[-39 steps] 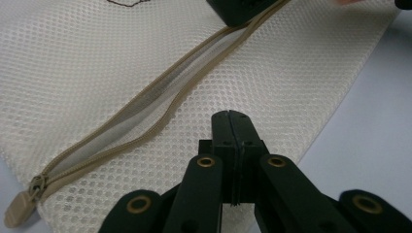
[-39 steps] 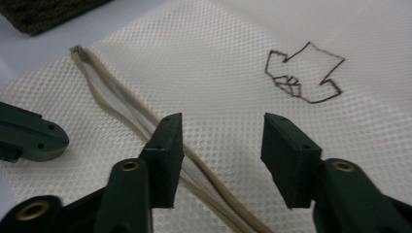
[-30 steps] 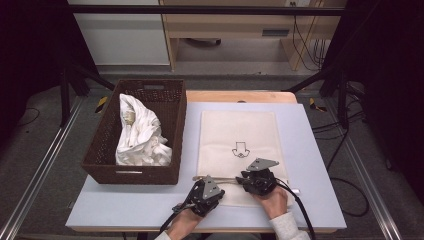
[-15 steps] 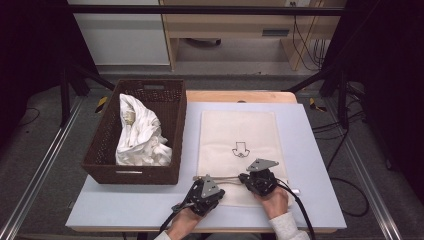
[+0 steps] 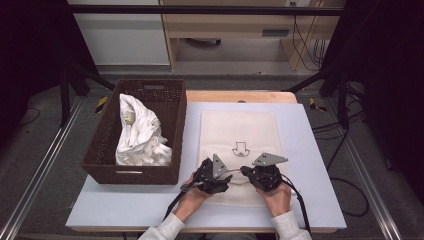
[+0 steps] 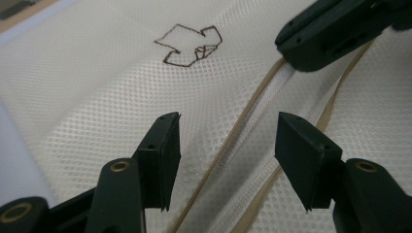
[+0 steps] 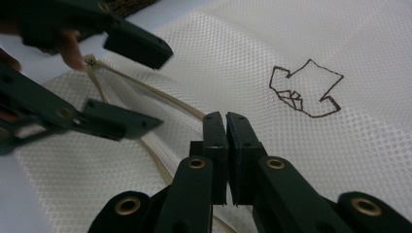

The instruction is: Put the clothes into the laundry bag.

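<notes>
Both grippers work close together at the near edge of the table [image 5: 100, 210], over the near end of a white mesh bag [image 5: 240, 135] that lies flat on the table's right half. Its far end reaches toward the table's far edge, and a small arrow outline [image 5: 240, 149] is drawn on it near its middle.

Left gripper [image 5: 227, 172]: its jaws have just been opening and now stand apart, released, with the bag's tan-edged zipper [image 6: 252, 126] running on the mesh between and below them, untouched by either pad. In the left gripper view one jaw of the other gripper comes in at the upper right, resting at the zipper line.

Right gripper [image 5: 246, 171]: its jaws have just closed and are clenched together. In the right gripper view the zipper tape runs up to the pads and seems to pass between them (the pinched part itself is hidden by the jaws), so the grip looks to be on the zipper. The same view shows the left gripper's spread jaws at the upper left.

At the left edge of the table stands a dark wicker basket [image 5: 172, 107] holding crumpled white cloth [image 5: 140, 135], well apart from both grippers.
</notes>
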A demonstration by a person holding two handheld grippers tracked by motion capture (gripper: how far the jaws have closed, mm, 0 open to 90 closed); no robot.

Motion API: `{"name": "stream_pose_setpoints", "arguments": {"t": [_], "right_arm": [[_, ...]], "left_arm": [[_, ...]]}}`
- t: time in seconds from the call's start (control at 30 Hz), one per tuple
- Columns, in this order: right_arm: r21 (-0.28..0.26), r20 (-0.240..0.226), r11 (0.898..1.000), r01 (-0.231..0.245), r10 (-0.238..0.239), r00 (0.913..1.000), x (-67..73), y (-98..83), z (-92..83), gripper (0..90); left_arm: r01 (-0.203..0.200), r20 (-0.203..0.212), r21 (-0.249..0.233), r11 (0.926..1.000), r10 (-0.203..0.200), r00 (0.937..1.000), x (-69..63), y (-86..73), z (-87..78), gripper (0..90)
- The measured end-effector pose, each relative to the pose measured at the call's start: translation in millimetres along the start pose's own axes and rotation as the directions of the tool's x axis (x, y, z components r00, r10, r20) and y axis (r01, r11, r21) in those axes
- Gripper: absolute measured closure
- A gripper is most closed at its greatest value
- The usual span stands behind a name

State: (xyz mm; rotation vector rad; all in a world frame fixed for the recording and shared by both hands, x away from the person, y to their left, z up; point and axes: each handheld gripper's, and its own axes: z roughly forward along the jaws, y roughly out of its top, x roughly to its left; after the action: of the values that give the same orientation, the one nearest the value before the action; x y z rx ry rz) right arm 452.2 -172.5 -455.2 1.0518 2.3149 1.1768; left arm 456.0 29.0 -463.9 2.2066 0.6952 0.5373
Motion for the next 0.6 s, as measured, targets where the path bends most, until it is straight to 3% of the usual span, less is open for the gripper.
{"name": "stream_pose_setpoints", "arguments": {"t": [0.13,0.23,0.33,0.4,0.5,0.6], "right_arm": [[-0.017,-0.001,1.0,-0.009,0.009,1.0,-1.6,2.2,-1.0,87.9],[-0.022,0.002,1.0,-0.012,0.012,0.9999,-1.6,3.2,-0.5,87.9],[-0.02,0.0,1.0,-0.001,0.001,1.0,-0.7,2.8,-0.2,85.6],[-0.02,0.015,1.0,0.016,-0.016,0.9998,1.3,2.4,-1.1,77.6],[-0.024,0.066,0.999,0.041,-0.039,0.9971,5.6,-0.9,-3.0,58.4],[0.005,0.091,0.998,0.061,-0.061,0.994,6.2,-5.9,0.9,51.7]], "left_arm": [[0.003,-0.002,0.006,1.0,-0.003,1.0,-1.1,-2.2,9.9,50.7],[0.005,-0.009,0.002,1.0,-0.005,0.9999,0.6,-2.7,10.4,69.3],[0.028,0.004,-0.019,0.9994,-0.028,0.9996,4.6,-1.3,8.2,80.0],[0.036,0.008,-0.021,0.9991,-0.036,0.9993,6.6,0.8,7.8,81.4],[0.054,0.018,-0.034,0.9979,-0.054,0.9984,8.9,2.7,5.5,81.8],[0.077,0.035,-0.048,0.9959,-0.075,0.9965,10.6,3.2,3.3,81.7]]}}
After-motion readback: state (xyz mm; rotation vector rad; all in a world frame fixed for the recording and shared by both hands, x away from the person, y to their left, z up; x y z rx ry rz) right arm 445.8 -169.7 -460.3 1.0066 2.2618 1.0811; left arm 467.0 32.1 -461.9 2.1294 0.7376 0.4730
